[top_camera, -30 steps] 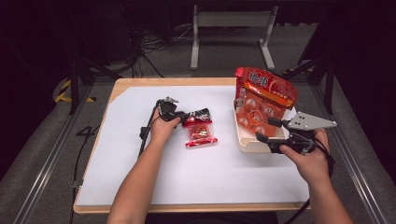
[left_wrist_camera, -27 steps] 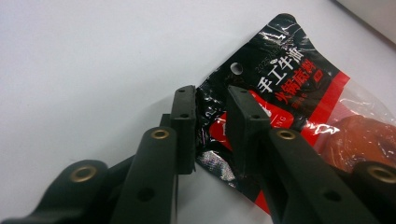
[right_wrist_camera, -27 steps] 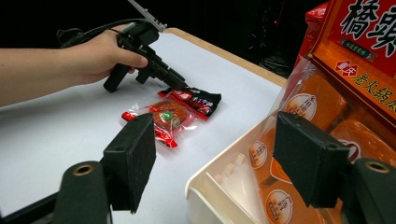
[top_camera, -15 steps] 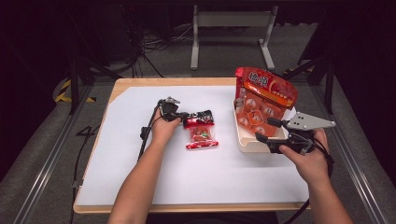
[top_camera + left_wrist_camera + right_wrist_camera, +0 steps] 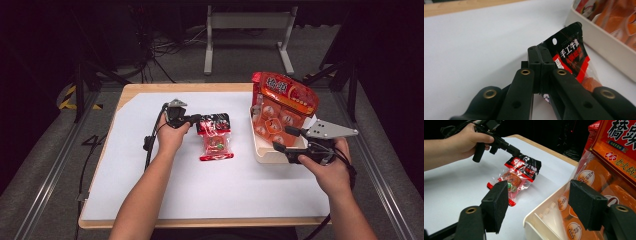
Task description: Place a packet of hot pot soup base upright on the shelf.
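From the high view, a wooden worktop (image 5: 135, 95) covered by a white sheet is seen. One small clear snack packet with a black header and red label (image 5: 215, 136) lies near the middle of the sheet, and its black top edge is pinched by the left tongs (image 5: 196, 119), which have just been closing on it. To the right, one cream plastic tray (image 5: 265, 152) is set, and in it leans one large orange-red bag of individually wrapped sweets (image 5: 281, 106). The right tongs (image 5: 282, 139) are held at the tray's near edge, spread wide with nothing gripped.

From the left gripper view, the left tongs (image 5: 540, 57) are seen pressed together on the packet's black header (image 5: 570, 53), the packet's lower end resting toward the sheet; the tray wall (image 5: 604, 42) stands just beyond.

From the right gripper view, the right tongs (image 5: 541, 202) stand wide open over the tray rim (image 5: 541, 212), and the packet (image 5: 520, 173) is seen well apart from the tray.

It is judged that the packing is partly done: one bag is in the tray, and the one packet, now grasped, remains to be carried across and placed inside.
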